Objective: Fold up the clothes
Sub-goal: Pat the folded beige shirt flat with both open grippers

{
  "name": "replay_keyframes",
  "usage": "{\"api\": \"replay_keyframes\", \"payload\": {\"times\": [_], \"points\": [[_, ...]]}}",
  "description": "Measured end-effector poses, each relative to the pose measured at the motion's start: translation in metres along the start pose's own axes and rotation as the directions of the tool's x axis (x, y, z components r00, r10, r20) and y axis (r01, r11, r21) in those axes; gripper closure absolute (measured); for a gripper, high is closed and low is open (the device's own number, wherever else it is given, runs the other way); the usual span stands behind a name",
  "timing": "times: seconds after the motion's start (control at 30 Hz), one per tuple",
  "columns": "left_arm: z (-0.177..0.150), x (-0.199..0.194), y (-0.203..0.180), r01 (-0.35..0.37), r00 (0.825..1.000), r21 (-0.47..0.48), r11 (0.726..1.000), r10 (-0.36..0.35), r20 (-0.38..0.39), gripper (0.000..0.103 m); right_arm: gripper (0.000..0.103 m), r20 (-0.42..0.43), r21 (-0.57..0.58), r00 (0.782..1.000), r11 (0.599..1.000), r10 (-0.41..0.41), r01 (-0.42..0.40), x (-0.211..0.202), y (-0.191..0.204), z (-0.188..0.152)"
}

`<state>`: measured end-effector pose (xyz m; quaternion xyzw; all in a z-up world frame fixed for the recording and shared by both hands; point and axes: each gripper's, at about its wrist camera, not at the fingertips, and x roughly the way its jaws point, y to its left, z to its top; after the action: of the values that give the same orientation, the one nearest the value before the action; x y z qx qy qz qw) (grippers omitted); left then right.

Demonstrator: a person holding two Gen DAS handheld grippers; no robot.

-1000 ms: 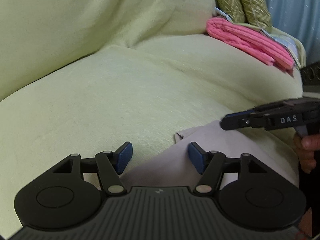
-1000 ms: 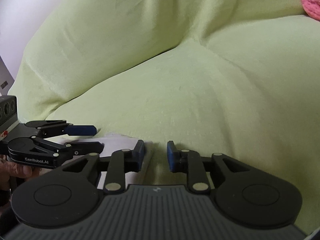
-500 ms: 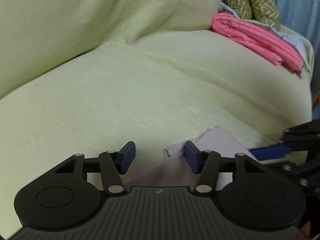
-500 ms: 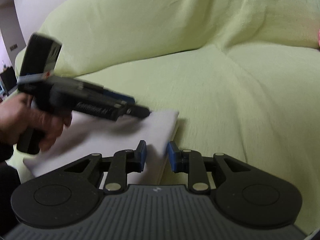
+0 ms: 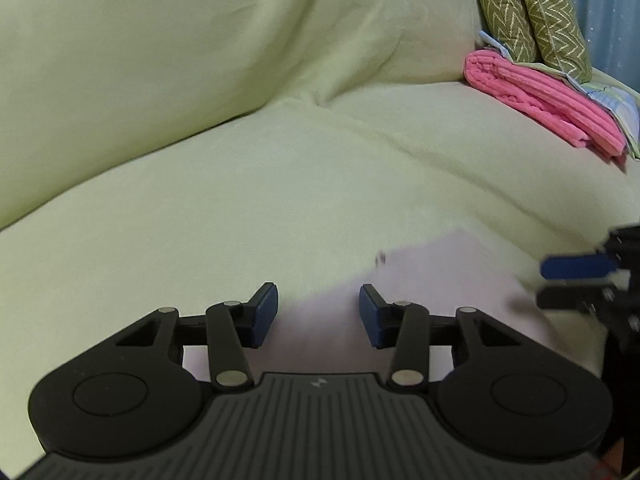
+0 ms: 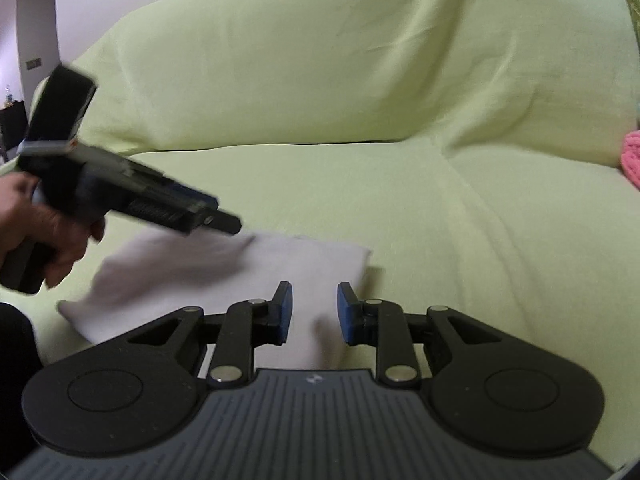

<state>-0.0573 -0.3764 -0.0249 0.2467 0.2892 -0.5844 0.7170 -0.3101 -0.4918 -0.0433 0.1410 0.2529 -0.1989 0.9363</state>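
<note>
- Sofa (image 5: 248, 216), covered in a pale yellow-green throw: fills the background of both wrist views. The seat cushion extends ahead of both sets of jaws; the backrest rises beyond it.
- Folded pale lilac-grey garment (image 6: 224, 276): lies flat on the seat cushion. In the right wrist view it sits directly under and ahead of the right jaws and extends off to their left; its far right corner lies just past the right-hand pad. In the left wrist view the same garment (image 5: 416, 280) lies beneath and between the left jaws and extends ahead and to their right.
- Zigzag-patterned olive cushions (image 5: 532, 12): stand upright against the backrest, far ahead and to the right of the left jaws.
- Folded pink towel (image 5: 540, 102): lies on the seat at the foot of those cushions, well apart from the garment.
- Left gripper (image 5: 319, 314): jaws spread wide, blue pads apart, nothing between them; it hovers over the garment. In the right wrist view it appears blurred, held in the person's left hand (image 6: 48, 236) above the garment's left part.
- Right gripper (image 6: 314, 312): jaws parted at a moderate gap, gripping nothing, poised over the garment's near edge. In the left wrist view its blue-padded fingers enter from the right edge, one above the other with a gap between.
</note>
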Motion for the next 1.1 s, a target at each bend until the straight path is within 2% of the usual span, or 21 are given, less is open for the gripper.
{"api": "replay_keyframes", "payload": {"times": [0.1, 0.17, 0.27, 0.37, 0.83, 0.97, 1.1], "points": [[-0.015, -0.004, 0.004, -0.001, 1.000, -0.034, 0.999, 0.000, -0.026, 0.053, 0.081, -0.014, -0.015, 0.998, 0.998, 0.066, -0.066, 0.008, 0.012, -0.003], [-0.021, -0.002, 0.006, -0.001, 0.999, -0.062, 0.998, -0.002, -0.043, 0.053, 0.082, -0.052, -0.033, 0.995, 0.996, 0.087, -0.088, 0.019, 0.019, -0.009], [-0.026, -0.003, 0.006, -0.013, 0.999, -0.067, 0.998, 0.009, -0.049, 0.053, 0.083, -0.093, -0.064, 0.994, 0.996, 0.062, -0.068, 0.029, 0.022, -0.017], [-0.029, -0.005, 0.007, -0.024, 0.999, -0.066, 0.998, 0.021, -0.049, 0.053, 0.087, -0.099, -0.049, 0.994, 0.998, 0.035, -0.040, 0.024, 0.016, -0.019], [-0.049, -0.027, 0.015, -0.047, 0.999, -0.114, 0.992, 0.043, -0.032, 0.053, 0.087, -0.171, -0.095, 0.981, 0.993, -0.090, 0.074, 0.012, 0.019, -0.020], [-0.060, -0.057, 0.014, -0.063, 0.998, -0.109, 0.992, 0.062, -0.013, 0.052, 0.086, -0.147, -0.108, 0.986, 0.993, -0.073, 0.057, -0.005, 0.031, -0.015], [-0.081, -0.071, 0.010, -0.071, 0.997, -0.113, 0.991, 0.066, -0.046, 0.052, 0.086, -0.152, -0.125, 0.988, 0.992, -0.034, 0.014, -0.010, 0.051, -0.016]]}}
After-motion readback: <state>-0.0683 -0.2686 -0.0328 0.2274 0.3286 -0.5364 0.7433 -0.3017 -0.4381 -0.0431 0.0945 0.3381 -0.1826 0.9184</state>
